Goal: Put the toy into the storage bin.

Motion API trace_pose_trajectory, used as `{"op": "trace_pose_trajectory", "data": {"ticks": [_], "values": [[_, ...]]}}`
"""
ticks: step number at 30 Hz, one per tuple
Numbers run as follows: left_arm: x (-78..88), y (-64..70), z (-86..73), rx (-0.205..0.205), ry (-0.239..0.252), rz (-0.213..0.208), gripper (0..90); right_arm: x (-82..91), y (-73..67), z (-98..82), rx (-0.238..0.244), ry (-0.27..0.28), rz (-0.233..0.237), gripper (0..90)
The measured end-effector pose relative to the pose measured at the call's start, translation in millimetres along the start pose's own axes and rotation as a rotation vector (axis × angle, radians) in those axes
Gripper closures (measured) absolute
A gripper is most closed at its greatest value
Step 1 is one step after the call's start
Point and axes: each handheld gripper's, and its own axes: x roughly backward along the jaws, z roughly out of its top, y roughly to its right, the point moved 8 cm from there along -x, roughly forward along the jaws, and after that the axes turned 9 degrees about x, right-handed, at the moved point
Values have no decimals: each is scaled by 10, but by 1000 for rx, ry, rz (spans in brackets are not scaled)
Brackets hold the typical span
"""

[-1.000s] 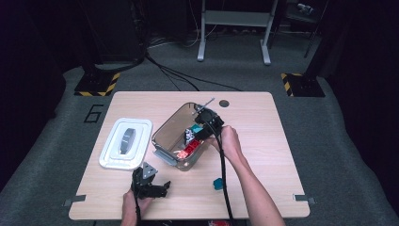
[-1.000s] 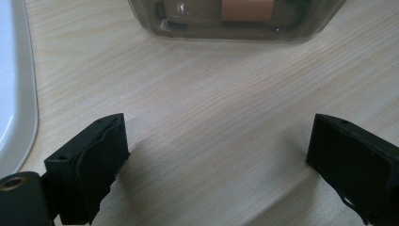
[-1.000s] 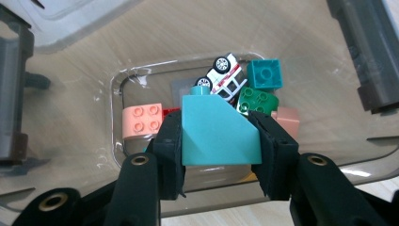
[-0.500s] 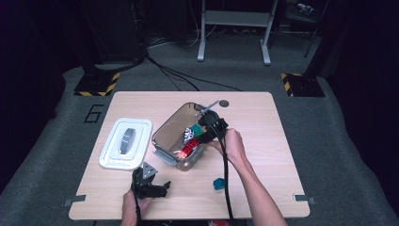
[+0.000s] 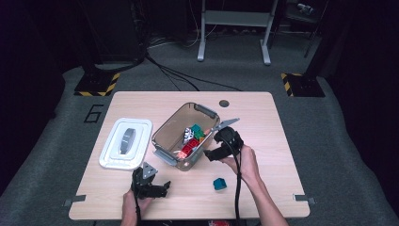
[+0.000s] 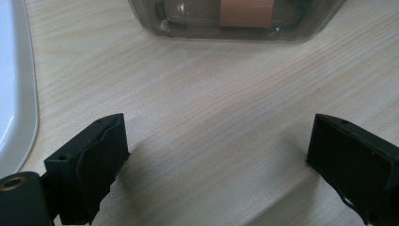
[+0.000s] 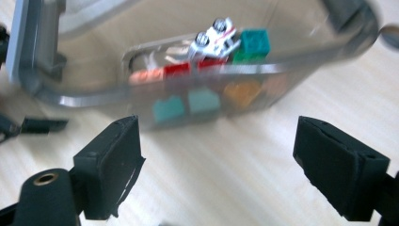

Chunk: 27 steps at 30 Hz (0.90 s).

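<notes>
The right hand-held gripper (image 5: 212, 151) is seen just beside the right-hand wall of a clear plastic box (image 5: 165, 139) that stands near the middle of the table (image 5: 263, 122). Its jaws have just been opening and are now spread wide, with nothing held between them; in the right gripper view the bare table top is seen between the black pads (image 7: 110, 165), and the box (image 7: 70, 96) lies just beyond them. Inside the box, small blocks (image 5: 193, 139) in red, green, orange and teal are gathered, with a white toy piece (image 7: 214, 37) lying on top of them. A single teal block (image 5: 219, 183) lies on the table toward the near edge, apart from the box and close to the right forearm. The left hand-held gripper (image 5: 157, 189) is held low at the near edge, left of centre, its jaws wide apart and empty over bare wood. A white lid (image 5: 126, 142) lies flat toward the left edge, just beside the box.
</notes>
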Motion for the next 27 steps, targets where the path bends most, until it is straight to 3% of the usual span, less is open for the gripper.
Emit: {"op": "trace_pose_trajectory", "data": {"ticks": [8,14,19,27], "values": [[0,-1,0,0,0,0,54,-140,-105,-534,-21,-49,37,148],[1,-2,-1,-1,-2,0,54,-217,-160,-857,-1,-62,78,148],[0,-1,1,1,0,1,54,-270,-248,-1052,58,-80,111,148],[-2,0,2,1,4,5,54,-399,-305,-1198,86,-130,88,202]]}}
